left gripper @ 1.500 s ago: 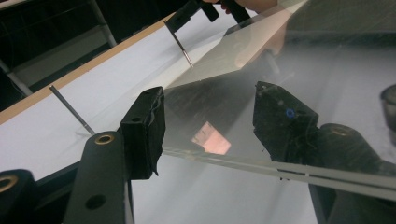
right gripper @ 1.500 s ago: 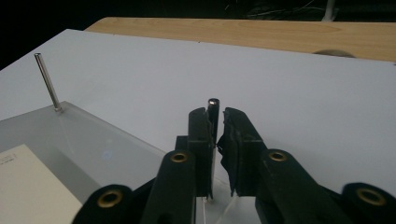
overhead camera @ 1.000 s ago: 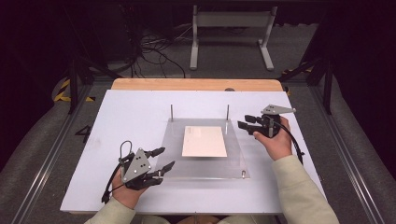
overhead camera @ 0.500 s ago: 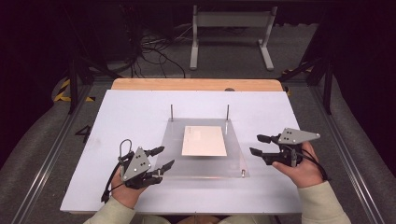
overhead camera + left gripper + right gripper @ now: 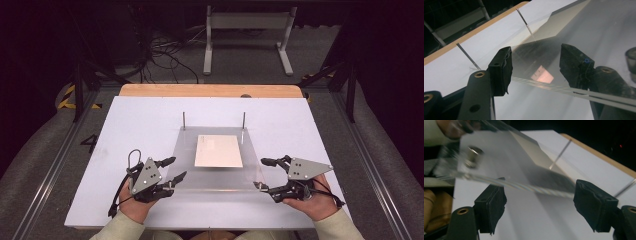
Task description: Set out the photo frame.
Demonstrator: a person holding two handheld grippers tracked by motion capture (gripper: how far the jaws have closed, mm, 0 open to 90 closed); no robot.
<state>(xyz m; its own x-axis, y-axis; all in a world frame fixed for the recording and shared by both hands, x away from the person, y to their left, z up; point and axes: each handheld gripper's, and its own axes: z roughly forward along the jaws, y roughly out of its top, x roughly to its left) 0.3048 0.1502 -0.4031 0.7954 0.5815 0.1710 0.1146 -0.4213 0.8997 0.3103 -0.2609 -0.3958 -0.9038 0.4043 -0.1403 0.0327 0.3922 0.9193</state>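
Note:
A clear acrylic plate lies on the white board, with two thin upright pins at its far corners. A cream card rests flat on the plate. My left gripper is open at the plate's front left edge; in the left gripper view that edge runs between the jaws. My right gripper is open at the front right edge. In the right gripper view the plate sits just beyond the jaws, which hold nothing.
A wooden strip borders the board's far side. Beyond it are floor cables and a metal stand. Rails run along both sides of the table. A small metal stud sits in the plate's corner.
The right gripper has come back from the plate's far right corner to its front right edge, staying open. The left gripper has not moved.

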